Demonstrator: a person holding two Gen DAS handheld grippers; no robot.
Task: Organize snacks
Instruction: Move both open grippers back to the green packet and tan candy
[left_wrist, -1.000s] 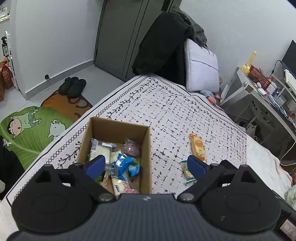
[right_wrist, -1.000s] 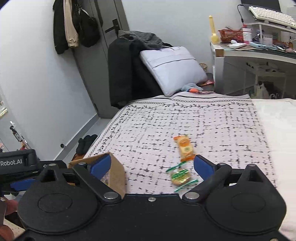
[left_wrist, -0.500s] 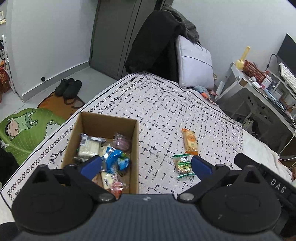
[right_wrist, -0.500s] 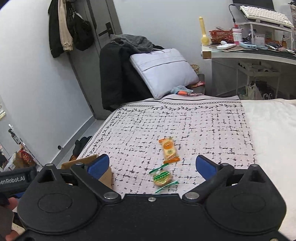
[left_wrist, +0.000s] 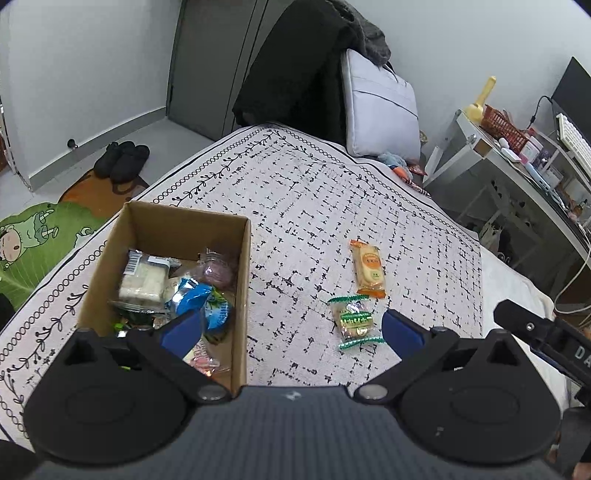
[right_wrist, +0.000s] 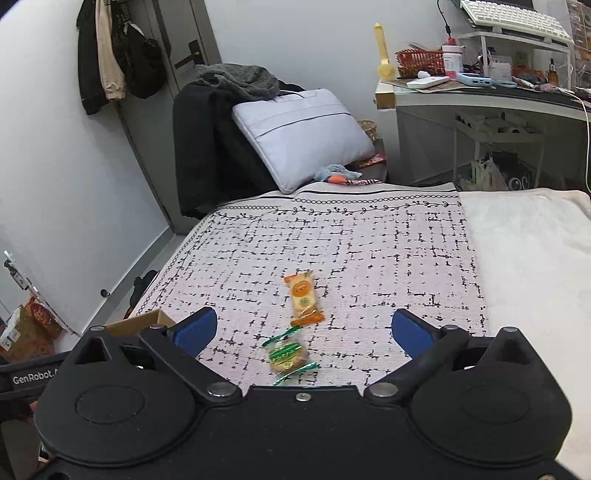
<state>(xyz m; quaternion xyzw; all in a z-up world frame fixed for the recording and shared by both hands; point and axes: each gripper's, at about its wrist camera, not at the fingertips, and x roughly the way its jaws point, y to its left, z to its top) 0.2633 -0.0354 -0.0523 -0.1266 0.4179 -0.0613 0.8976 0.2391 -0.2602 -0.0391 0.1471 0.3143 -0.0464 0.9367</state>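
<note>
Brown cardboard, open at the top: the box (left_wrist: 162, 236) sits on the patterned bed cover (left_wrist: 314, 206), and I take it as my landmark. My left gripper (left_wrist: 291, 328) hangs over the box's near right corner, jaws spread wide and holding nothing; one blue pad lies over the box's contents, the other beside the green-striped snack (left_wrist: 355, 320). Looking down from the left view, I see into the box: a white wrapped bar, a blue packet, a purple one, and more beneath. To the right of the box, well apart from it, lies the green-striped snack on the cover, and just beyond it the orange-wrapped snack (left_wrist: 367, 267).

My right gripper (right_wrist: 303, 332) is likewise wide open and empty, with the green-striped snack (right_wrist: 288, 356) lying between the two pads, lower than them in the picture. From this view only one corner of the box (right_wrist: 142, 322) shows, at the left behind a finger, and nothing of its contents; the orange-wrapped snack (right_wrist: 303, 297) lies farther out. The left view alone catches the edge of my right gripper, far to the right of the box.
</note>
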